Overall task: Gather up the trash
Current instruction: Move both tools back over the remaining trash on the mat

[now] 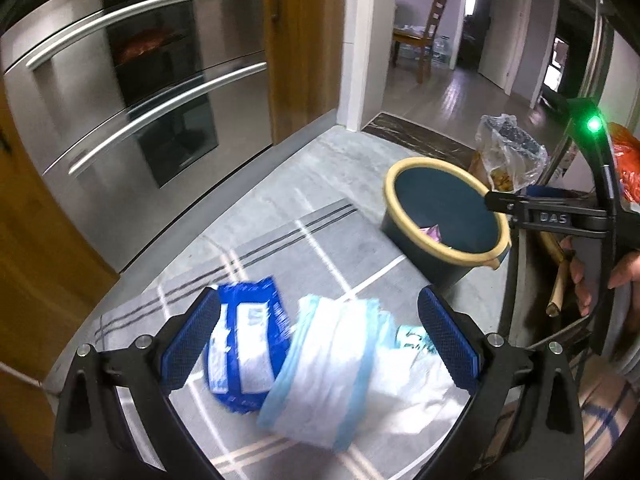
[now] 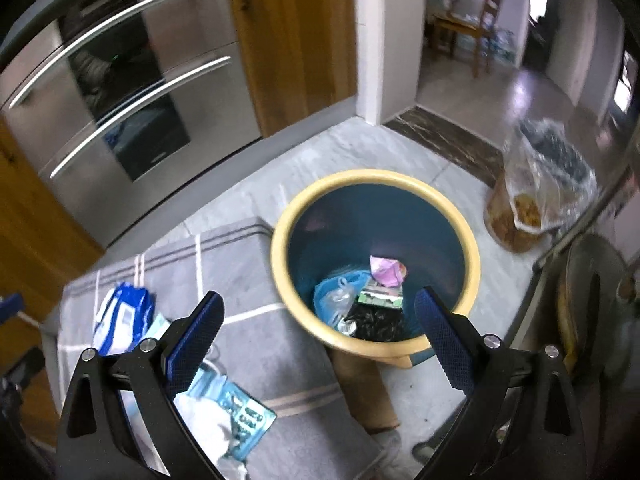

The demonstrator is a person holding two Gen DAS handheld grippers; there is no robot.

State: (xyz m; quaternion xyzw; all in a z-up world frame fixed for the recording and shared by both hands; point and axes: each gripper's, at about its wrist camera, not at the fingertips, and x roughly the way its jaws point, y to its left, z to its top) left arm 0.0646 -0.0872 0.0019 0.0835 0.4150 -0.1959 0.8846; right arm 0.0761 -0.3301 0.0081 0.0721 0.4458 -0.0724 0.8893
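A dark bin with a yellow rim (image 2: 280,240) stands on the floor and holds several wrappers and a blue bag. It also shows in the left wrist view (image 1: 390,184). My left gripper (image 1: 318,340) is open above a blue and white wrapper (image 1: 244,348) and a white and light-blue folded wrapper (image 1: 328,368) on the grey rug (image 1: 280,240). My right gripper (image 2: 318,340) is open and empty just above the bin's near rim. The blue wrapper (image 2: 120,320) and a teal packet (image 2: 240,420) lie to its left on the rug.
A steel double oven (image 1: 140,100) and wooden cabinets stand at the left. A clear plastic bag (image 2: 536,196) with food sits beyond the bin. A doorway at the back opens onto a room with a wooden chair (image 1: 432,32). A metal rack is at the right.
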